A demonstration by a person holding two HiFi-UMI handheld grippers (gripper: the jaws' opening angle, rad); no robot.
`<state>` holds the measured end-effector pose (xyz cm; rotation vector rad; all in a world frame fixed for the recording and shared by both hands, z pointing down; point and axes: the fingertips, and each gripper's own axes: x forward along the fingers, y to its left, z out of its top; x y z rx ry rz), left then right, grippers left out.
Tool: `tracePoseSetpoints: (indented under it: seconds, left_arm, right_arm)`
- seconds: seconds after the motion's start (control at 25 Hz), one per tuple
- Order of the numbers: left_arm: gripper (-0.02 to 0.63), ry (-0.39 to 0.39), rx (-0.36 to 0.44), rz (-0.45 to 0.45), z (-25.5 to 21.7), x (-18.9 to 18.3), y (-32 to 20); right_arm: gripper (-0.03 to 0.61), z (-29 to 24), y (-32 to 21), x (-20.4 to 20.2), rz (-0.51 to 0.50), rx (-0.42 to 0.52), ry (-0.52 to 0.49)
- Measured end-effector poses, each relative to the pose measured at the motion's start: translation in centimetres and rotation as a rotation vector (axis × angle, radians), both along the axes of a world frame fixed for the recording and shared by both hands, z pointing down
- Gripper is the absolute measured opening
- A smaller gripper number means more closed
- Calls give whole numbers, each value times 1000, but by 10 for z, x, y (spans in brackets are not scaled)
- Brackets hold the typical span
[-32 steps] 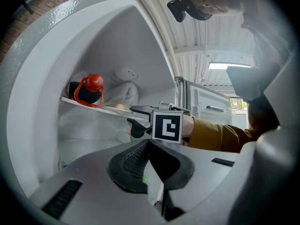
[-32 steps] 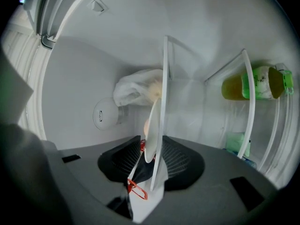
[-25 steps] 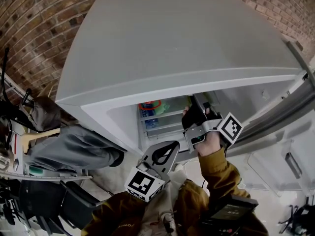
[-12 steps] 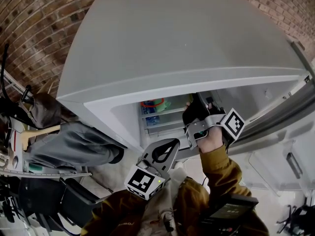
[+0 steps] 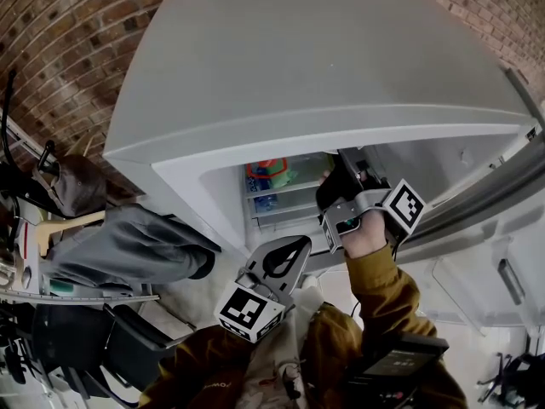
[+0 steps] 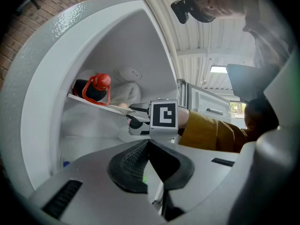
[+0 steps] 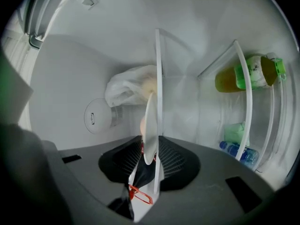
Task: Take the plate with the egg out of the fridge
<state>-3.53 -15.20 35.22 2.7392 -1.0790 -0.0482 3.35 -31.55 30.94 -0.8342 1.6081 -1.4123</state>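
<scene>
My right gripper (image 7: 150,143) has its jaws parted astride the plate (image 7: 148,121) rim, ready to pinch; the left gripper (image 6: 149,144) waits outside, jaws clenched and empty.

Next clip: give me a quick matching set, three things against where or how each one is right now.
1. plate
2. left tool
3. dark bottle

A. red cap, standing on the shelf
B. jaws together, nothing held
C. edge-on between the jaws of the right tool

Pairs: 1-C, 2-B, 3-A.
</scene>
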Motion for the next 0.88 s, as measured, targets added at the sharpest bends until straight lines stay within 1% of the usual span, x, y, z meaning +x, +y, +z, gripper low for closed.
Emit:
tracePoseSetpoints:
  seconds: [0.08, 0.16, 0.48, 0.88]
  left_arm:
    - [8, 1, 0, -1, 0, -1, 1]
    - [8, 2, 3, -1, 0, -3, 2]
    - [8, 8, -10, 4, -1, -6, 9]
    - [8, 13, 2, 6, -6, -9, 14]
  right_arm:
    - [89, 1, 0, -1, 4, -5, 4]
    - [74, 0, 0, -1, 10, -11, 6]
    - [60, 2, 2, -1, 20, -70, -15]
    - [38, 0, 1, -4, 19, -124, -23]
